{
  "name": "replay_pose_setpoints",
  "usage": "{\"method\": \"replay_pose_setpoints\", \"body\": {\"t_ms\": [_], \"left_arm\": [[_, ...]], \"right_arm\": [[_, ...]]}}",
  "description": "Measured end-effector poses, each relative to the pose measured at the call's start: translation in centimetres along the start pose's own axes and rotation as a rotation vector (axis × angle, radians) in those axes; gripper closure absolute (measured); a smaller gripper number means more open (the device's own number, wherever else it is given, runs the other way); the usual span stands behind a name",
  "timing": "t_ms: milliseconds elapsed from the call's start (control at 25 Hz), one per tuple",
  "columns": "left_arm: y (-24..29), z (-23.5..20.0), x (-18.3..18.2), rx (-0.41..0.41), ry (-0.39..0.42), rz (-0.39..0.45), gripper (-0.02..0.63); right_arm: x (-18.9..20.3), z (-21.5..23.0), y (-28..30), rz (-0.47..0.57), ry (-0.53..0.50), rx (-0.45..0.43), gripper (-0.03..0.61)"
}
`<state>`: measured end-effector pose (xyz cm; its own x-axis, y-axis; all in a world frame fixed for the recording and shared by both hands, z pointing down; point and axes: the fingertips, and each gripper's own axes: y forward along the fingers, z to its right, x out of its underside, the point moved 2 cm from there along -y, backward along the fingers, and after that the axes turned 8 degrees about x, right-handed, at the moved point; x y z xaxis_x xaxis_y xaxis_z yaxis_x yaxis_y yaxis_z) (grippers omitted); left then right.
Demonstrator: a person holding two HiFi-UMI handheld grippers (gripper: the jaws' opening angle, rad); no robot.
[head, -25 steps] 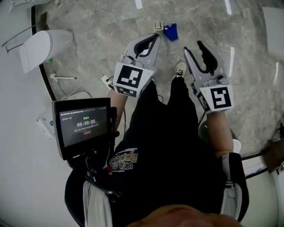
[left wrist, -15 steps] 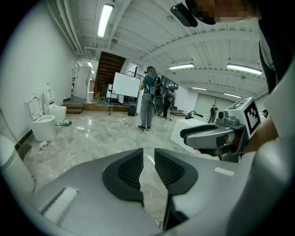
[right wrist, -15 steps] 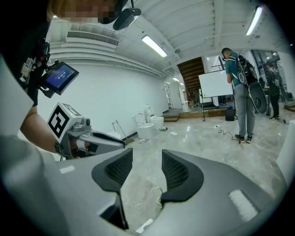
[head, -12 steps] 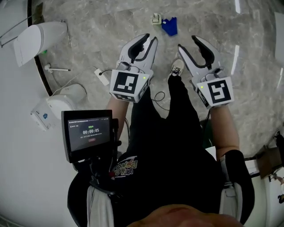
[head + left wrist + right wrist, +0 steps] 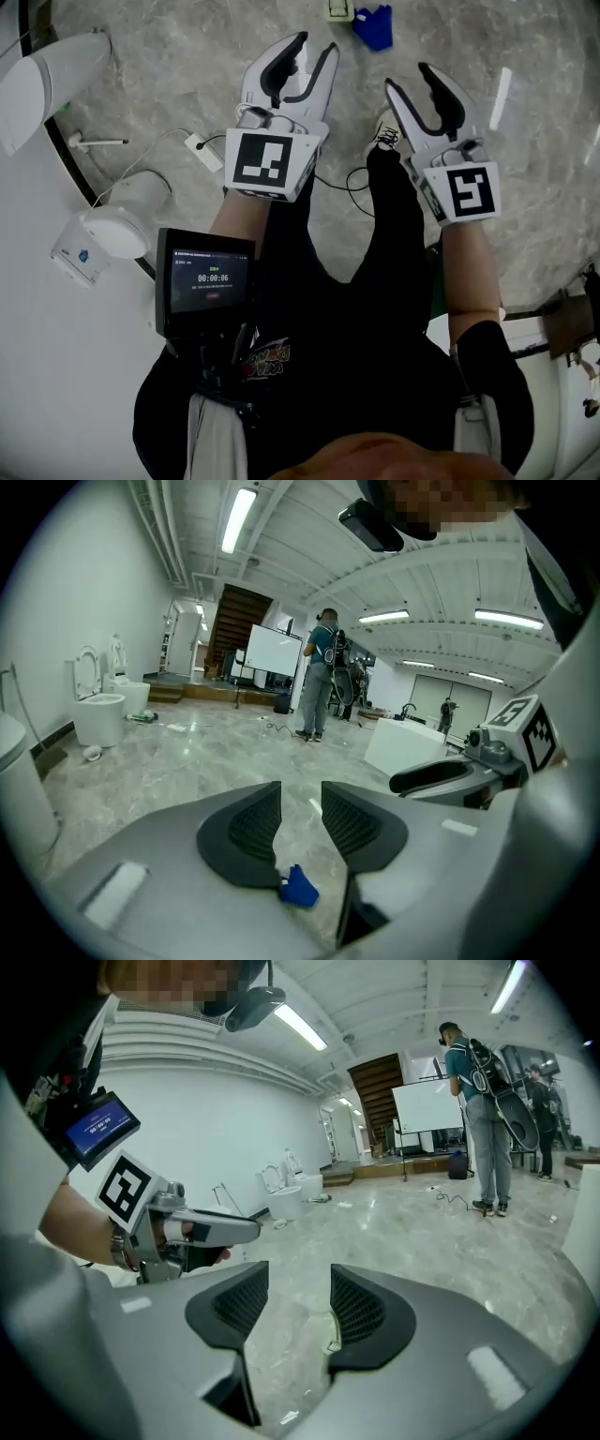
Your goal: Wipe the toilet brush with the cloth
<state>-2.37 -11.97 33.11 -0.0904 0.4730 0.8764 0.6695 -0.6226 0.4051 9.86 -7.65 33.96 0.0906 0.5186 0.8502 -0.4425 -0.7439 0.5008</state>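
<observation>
A blue cloth (image 5: 373, 26) lies crumpled on the marble floor at the top of the head view, beside a small white-and-green object (image 5: 337, 9). A white stick-like brush (image 5: 97, 142) lies on the floor near the toilet (image 5: 42, 80) at far left. My left gripper (image 5: 302, 49) is held out level over the floor, its jaws opening with nothing between them. In the left gripper view the cloth (image 5: 298, 888) shows low between the left gripper's (image 5: 300, 799) jaws, far beyond them. My right gripper (image 5: 414, 82) (image 5: 298, 1283) is alongside, its jaws also opening and empty.
A white power strip (image 5: 202, 150) and cable lie on the floor left of my arm. A white rounded fixture (image 5: 117, 225) stands by the wall. A person (image 5: 314, 682) stands far off near a whiteboard, and a white block (image 5: 408, 747) stands to the right.
The left gripper's jaws have parted from nearly shut to open. Both grippers sit higher in the head view, and the cloth has slid toward its top edge.
</observation>
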Motion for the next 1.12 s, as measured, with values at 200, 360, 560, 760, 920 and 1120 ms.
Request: {"method": "replay_pose_setpoints", "body": {"t_ms": [200,360,560,760,920,1120], "left_arm": [[0.0,-1.6,5.1,0.012,0.008,0.008,0.479],[1.4,-3.7,11.9,0.008,0.017,-0.012,0.468],[2.2,-4.9,16.1,-0.004,0.056,0.039,0.457],[3.5,-6.3,18.6,-0.019,0.089,0.098,0.456],[5.8,-7.4,19.9,0.005,0.122,0.136,0.456],[9.7,-8.1,22.7,0.049,0.199,0.120,0.456]], "right_arm": [[4.8,-0.2,3.1,0.010,-0.051,0.051,0.367],[11.7,0.1,8.0,-0.016,-0.092,0.054,0.367],[17.1,-0.2,12.5,-0.021,-0.214,0.053,0.359],[20.5,-0.8,15.5,0.016,-0.375,0.075,0.359],[26.3,2.3,19.7,-0.002,-0.345,0.139,0.351],[38.9,8.0,25.4,-0.128,-0.283,0.218,0.316]]}}
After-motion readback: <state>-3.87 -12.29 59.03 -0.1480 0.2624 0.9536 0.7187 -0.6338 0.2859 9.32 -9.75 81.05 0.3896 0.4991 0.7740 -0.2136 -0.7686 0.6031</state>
